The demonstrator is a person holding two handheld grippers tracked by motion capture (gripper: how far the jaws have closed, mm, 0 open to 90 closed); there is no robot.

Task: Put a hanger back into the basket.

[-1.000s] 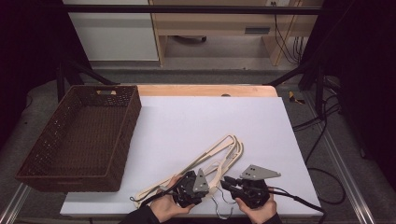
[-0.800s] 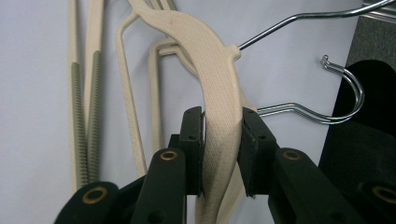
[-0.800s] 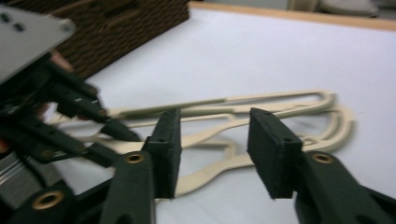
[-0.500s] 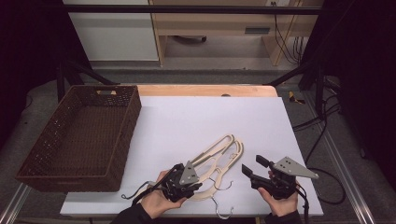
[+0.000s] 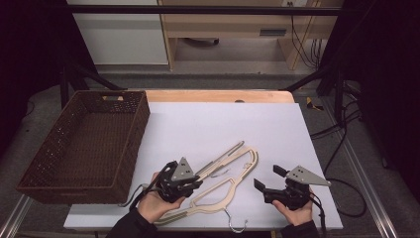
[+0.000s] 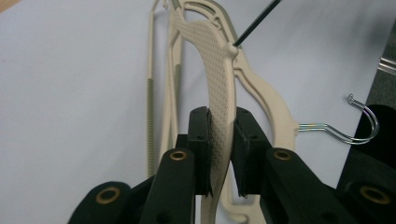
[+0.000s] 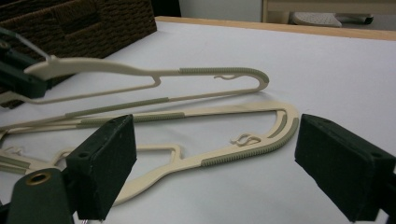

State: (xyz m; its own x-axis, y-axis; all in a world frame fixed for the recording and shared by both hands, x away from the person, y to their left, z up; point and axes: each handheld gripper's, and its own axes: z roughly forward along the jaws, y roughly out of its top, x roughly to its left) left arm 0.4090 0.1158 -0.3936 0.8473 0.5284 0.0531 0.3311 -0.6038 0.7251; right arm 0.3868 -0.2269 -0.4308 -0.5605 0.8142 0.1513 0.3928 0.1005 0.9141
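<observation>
Table [image 5: 297,129]: white top, work area. Basket [image 5: 64,148] at table's left edge, empty, likely drop spot for hangers. Two beige hangers overlapped on table right of basket. Upper hanger [image 5: 223,161] raised at one end, clamped by left gripper [image 5: 190,182], jaws just closing, pads now pressing its textured shoulder; grip there to peel it off lower hanger [image 5: 218,191], which lies flat on table. Right gripper [image 5: 267,179], further right, jaws just spread wide, nothing between them, backed off, probably to give lift room.
</observation>
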